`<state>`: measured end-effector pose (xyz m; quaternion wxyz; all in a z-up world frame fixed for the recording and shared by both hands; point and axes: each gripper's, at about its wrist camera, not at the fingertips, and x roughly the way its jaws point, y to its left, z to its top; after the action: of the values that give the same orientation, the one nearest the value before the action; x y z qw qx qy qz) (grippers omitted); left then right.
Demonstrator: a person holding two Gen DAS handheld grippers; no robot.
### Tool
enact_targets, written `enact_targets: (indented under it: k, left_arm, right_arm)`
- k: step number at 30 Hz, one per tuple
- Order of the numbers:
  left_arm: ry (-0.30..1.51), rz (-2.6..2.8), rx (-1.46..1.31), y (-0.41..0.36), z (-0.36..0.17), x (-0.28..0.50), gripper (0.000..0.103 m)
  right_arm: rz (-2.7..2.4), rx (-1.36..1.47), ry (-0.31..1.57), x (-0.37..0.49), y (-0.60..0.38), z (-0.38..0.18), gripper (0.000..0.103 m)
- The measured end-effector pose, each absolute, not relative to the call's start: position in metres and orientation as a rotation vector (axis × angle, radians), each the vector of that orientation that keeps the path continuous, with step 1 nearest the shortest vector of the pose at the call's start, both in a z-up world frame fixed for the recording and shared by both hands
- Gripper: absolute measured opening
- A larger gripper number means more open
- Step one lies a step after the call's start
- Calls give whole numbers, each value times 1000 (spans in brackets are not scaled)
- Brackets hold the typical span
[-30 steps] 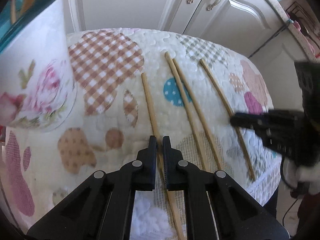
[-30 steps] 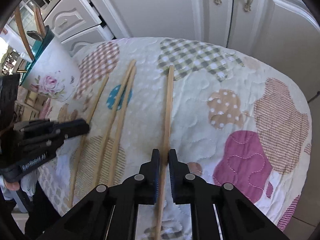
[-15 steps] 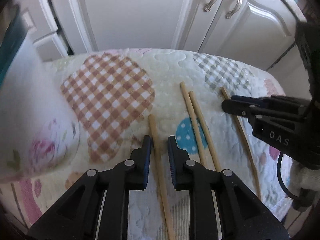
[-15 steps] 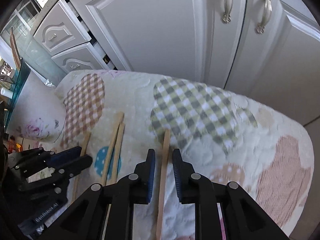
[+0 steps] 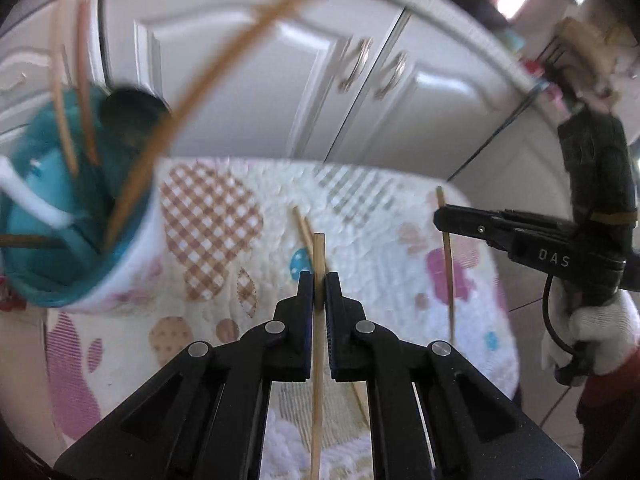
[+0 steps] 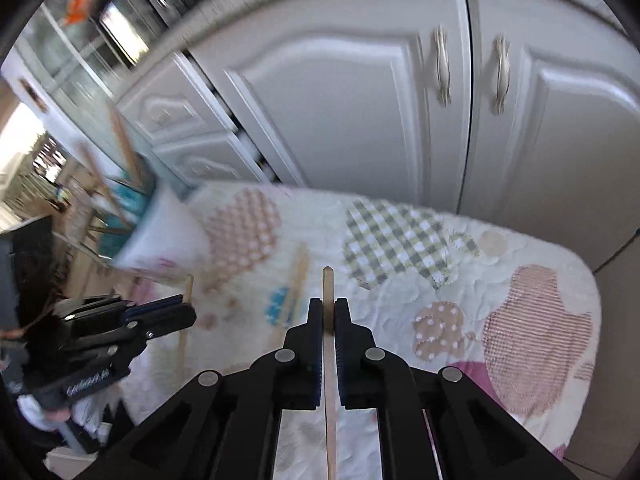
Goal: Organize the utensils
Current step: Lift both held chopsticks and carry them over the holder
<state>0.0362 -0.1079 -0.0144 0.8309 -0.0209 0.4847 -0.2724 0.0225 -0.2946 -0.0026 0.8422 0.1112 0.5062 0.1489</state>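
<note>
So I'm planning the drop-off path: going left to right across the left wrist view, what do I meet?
Utensil holder → chopstick in the left tongs → chopstick in the right tongs → right tongs → gloved right hand.

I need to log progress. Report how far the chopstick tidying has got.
Done: several sticks already stand in the holder cup. In hand: the left tongs are shut on one chopstick, and the right tongs on another chopstick, both lifted off the quilt. Left: two chopsticks lying on the quilt, plus dropping both held ones into the cup.
</note>
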Motion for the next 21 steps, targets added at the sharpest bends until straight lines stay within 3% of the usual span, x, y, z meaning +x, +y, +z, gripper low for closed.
enact_targets:
  k: [13, 21]
  left_arm:
    - [871, -595, -83, -42, 77, -13, 4]
    - [701, -529, -95, 9, 165, -12, 4]
  right_arm:
    - [417, 199, 859, -28, -260, 106, 5]
    - [521, 196, 732, -19, -218, 167, 5]
